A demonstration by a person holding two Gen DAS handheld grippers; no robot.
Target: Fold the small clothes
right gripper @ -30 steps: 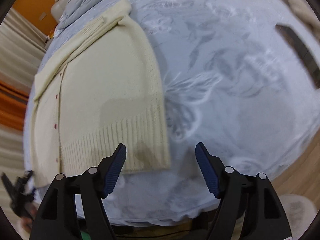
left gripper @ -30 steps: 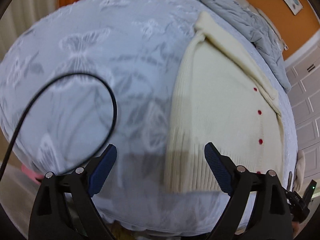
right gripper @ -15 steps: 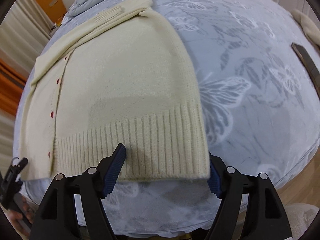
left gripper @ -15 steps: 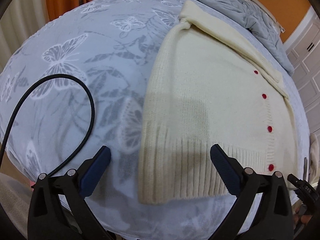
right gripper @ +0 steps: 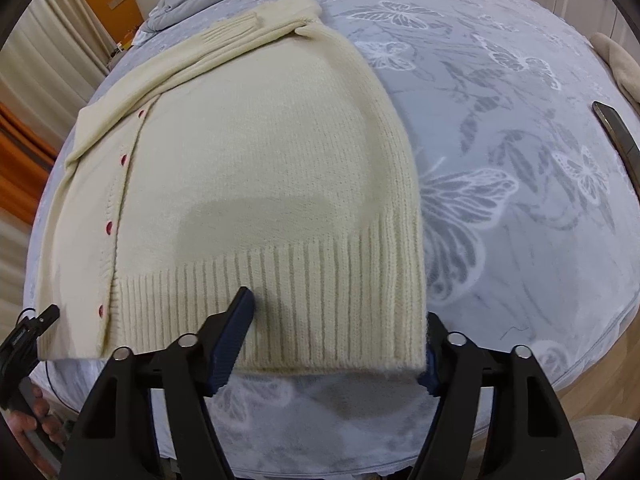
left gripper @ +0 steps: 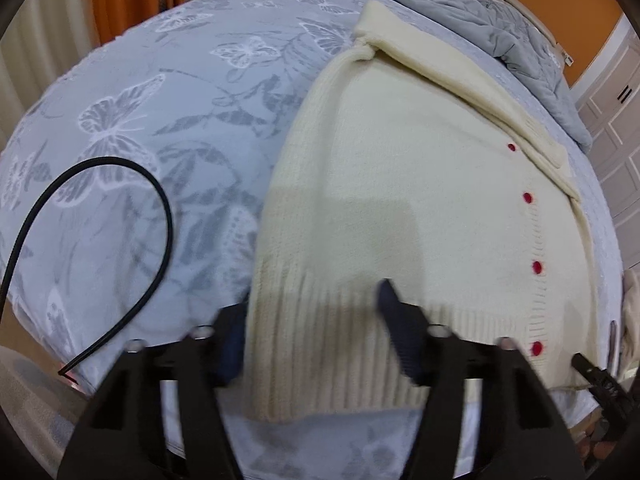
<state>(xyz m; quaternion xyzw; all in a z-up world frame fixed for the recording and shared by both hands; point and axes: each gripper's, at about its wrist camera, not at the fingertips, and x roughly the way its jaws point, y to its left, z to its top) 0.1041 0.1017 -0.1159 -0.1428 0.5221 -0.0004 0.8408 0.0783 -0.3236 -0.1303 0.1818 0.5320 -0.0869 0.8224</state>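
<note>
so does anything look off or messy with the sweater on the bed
Mostly tidy. The cream cardigan lies flat on the butterfly bedspread, hem square. The one untidy bit: its sleeve is folded slantwise across the top, bunched into a pucker at the shoulder corner. A loose black cable also loops across the bedspread beside it.

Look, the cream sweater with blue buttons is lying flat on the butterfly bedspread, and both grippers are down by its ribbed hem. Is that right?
Almost. The buttons are red, not blue; the left wrist view shows them best. The rest holds: the cream sweater lies flat on the butterfly bedspread, with both grippers at its ribbed hem.
</note>
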